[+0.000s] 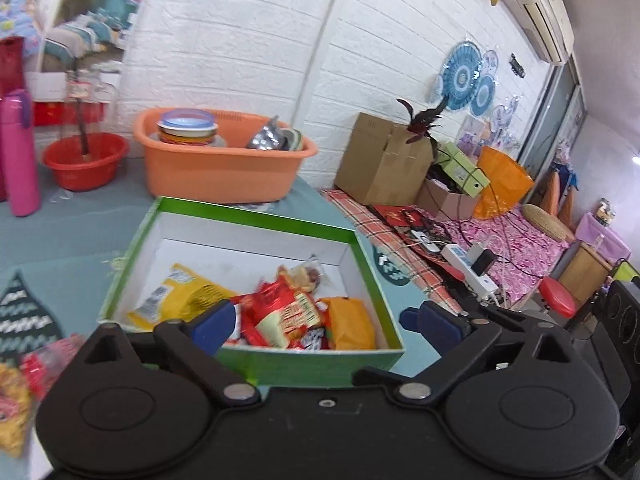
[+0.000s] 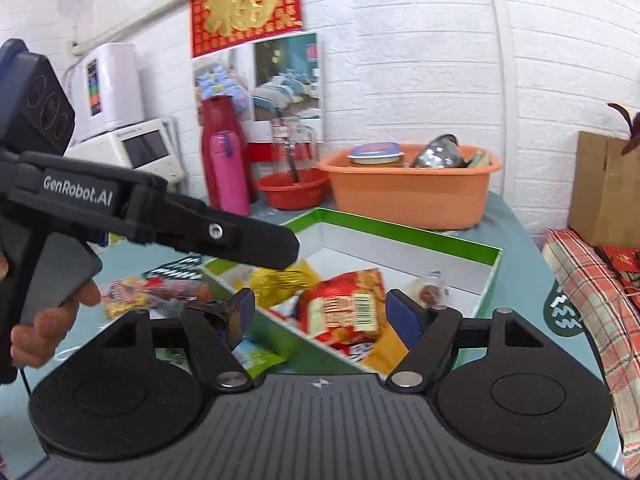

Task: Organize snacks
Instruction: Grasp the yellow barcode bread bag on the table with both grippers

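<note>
A green box with white walls (image 1: 256, 216) (image 2: 400, 240) stands on the blue table. Inside lie a yellow packet (image 1: 176, 300) (image 2: 280, 280), a red packet (image 1: 284, 312) (image 2: 344, 308), an orange packet (image 1: 352, 320) and a small clear-wrapped snack (image 1: 308, 272) (image 2: 428, 288). My left gripper (image 1: 320, 322) hangs open over the box's near side, nothing between its blue pads. My right gripper (image 2: 320, 312) is open too, above the red packet without touching it. Loose snacks (image 1: 24, 376) (image 2: 136, 292) lie on the table left of the box. The left tool (image 2: 152, 212), held by a hand (image 2: 44, 320), crosses the right wrist view.
An orange tub (image 1: 224, 168) (image 2: 412, 192) with dishes stands behind the box. A red basin (image 1: 84, 160) (image 2: 292, 192) and a pink flask (image 1: 18, 152) (image 2: 226, 172) are at the back left. A cardboard carton (image 1: 380, 160), cables and a power strip (image 1: 468, 264) crowd the right.
</note>
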Demonstrator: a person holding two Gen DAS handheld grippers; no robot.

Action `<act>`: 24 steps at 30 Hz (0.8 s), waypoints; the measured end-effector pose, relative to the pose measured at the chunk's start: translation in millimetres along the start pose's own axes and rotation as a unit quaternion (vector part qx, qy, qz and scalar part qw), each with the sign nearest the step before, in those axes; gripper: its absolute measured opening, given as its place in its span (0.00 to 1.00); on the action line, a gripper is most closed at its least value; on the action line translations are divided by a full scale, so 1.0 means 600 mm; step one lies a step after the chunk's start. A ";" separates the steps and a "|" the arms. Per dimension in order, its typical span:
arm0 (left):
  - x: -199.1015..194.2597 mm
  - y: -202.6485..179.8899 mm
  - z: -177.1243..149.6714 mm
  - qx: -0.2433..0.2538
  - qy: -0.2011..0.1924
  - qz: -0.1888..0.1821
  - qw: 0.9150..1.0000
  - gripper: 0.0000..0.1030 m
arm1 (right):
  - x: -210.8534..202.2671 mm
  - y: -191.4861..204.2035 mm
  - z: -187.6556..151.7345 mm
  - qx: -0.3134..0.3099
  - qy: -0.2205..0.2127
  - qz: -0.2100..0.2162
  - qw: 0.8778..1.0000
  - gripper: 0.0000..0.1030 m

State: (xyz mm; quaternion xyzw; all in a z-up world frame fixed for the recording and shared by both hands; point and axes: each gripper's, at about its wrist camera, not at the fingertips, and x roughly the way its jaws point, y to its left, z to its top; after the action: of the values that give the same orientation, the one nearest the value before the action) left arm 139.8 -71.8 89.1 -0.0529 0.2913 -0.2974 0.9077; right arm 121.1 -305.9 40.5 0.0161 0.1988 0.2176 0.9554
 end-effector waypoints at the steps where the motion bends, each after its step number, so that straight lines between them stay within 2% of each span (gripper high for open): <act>1: -0.020 0.002 -0.006 0.002 -0.007 0.004 1.000 1.00 | -0.008 0.012 0.000 -0.003 0.001 0.009 1.000 1.00; 8: -0.114 0.026 -0.074 -0.012 -0.018 0.024 0.999 1.00 | -0.036 0.080 -0.021 -0.008 0.035 0.084 0.996 1.00; 13: -0.147 0.052 -0.131 -0.036 -0.010 0.032 0.999 1.00 | -0.034 0.120 -0.042 -0.019 0.066 0.108 0.992 1.00; 20: -0.174 0.106 -0.190 -0.083 0.006 0.071 0.994 1.00 | -0.023 0.150 -0.077 -0.022 0.105 0.122 0.987 1.00; 24: -0.187 0.133 -0.207 -0.103 0.001 0.062 0.993 1.00 | -0.018 0.180 -0.081 -0.021 0.111 0.154 0.982 1.00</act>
State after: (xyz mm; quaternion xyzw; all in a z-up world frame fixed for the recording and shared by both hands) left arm 37.7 67.2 20.9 -0.1276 0.3240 -0.2093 0.9137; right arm 49.2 -215.6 12.2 0.0027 0.2939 0.3668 0.8826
